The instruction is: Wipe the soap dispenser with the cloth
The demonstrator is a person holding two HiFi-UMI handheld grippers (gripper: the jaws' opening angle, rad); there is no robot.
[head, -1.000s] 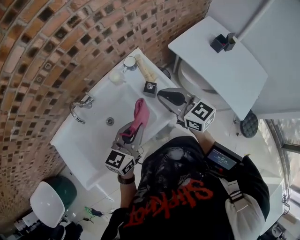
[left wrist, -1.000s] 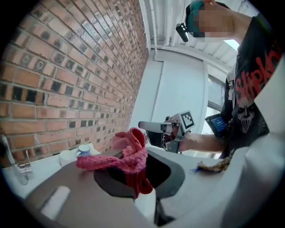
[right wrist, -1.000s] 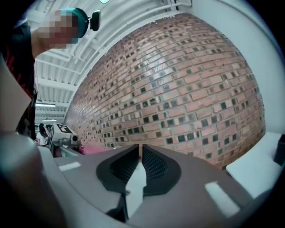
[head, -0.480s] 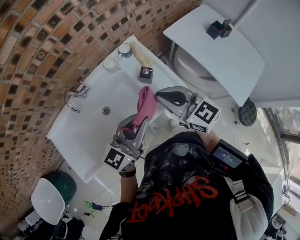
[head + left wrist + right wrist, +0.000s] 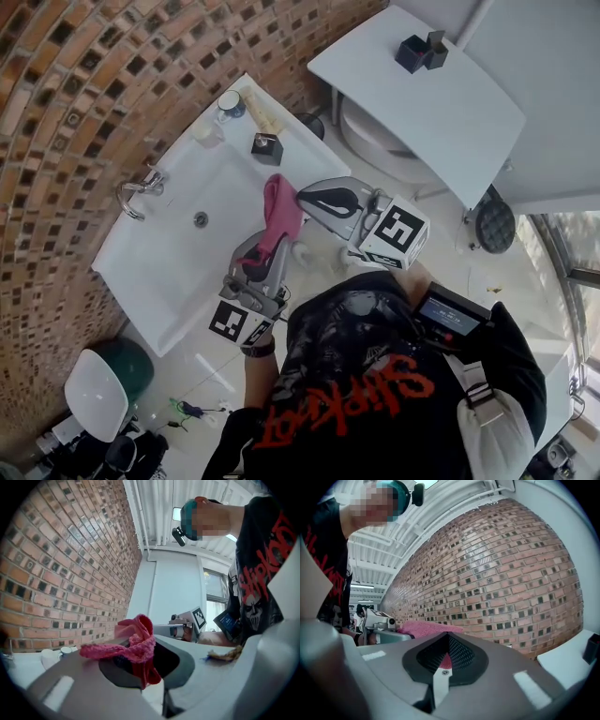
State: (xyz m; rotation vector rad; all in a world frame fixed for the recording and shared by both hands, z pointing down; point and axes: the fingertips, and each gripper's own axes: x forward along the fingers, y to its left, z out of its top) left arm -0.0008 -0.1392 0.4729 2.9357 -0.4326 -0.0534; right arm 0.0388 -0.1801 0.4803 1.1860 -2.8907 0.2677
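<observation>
Shifted since a second ago: cloth [image 5: 278, 211], left gripper [image 5: 269, 247] and right gripper [image 5: 305, 195], all drawn back from over the basin to the near edge of the sink [image 5: 169, 272].
Soap dispenser [image 5: 267, 148]: dark, square, metal-topped; stood on the sink's back ledge, well apart from the cloth.
Cloth: pink, bunched, clamped in the left gripper.
Right gripper: jaws pressed together just beside the cloth; whether an edge is nipped cannot be told.
Progress: cloth secured; wiping judged not yet begun, the whole dispenser left to be wiped.
</observation>
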